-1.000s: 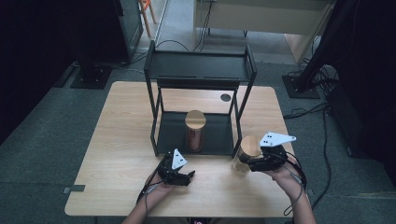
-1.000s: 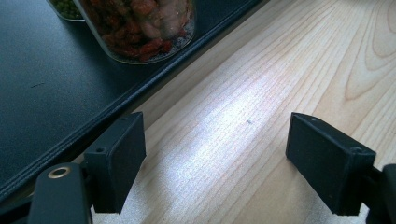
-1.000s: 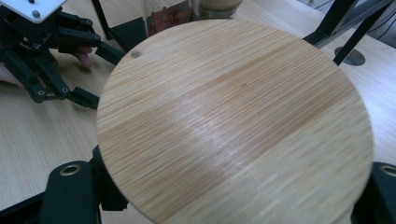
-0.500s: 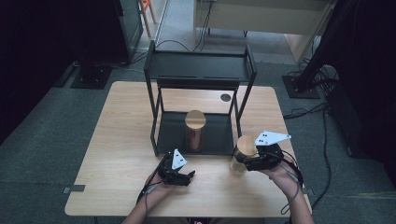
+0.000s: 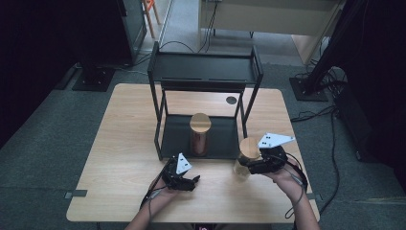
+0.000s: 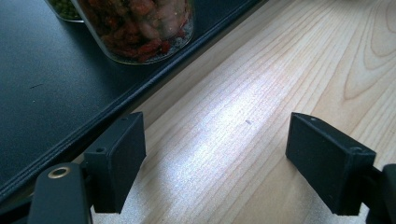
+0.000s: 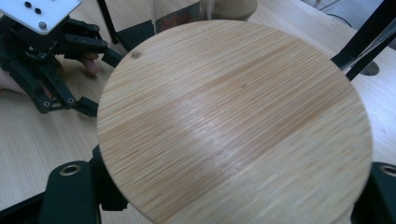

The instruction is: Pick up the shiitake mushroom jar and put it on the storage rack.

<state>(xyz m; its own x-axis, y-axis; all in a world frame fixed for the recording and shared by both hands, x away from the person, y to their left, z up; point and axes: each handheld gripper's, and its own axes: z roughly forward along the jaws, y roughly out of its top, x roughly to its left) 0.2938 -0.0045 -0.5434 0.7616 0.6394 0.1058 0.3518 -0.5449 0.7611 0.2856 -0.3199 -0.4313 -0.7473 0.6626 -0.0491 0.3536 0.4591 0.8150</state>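
High view: pale wooden table (image 5: pixel 119 158) on grey carpet (image 5: pixel 43 158); left claw (image 5: pixel 184 179) spread, right claw (image 5: pixel 245 163) pinching jar (image 5: pixel 243 160).

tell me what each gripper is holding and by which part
The right gripper grips a glass jar just under its wooden lid. The left gripper holds nothing.

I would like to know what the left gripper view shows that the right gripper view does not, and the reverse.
The left gripper view gives a close look at a jar of reddish pieces on the black rack, a jar of green contents behind it, and the left gripper open over bare wood. The right gripper view gives the round wooden lid between the jaws of the right gripper and a dark hole in the tabletop. Both take in the wooden table and the rack.
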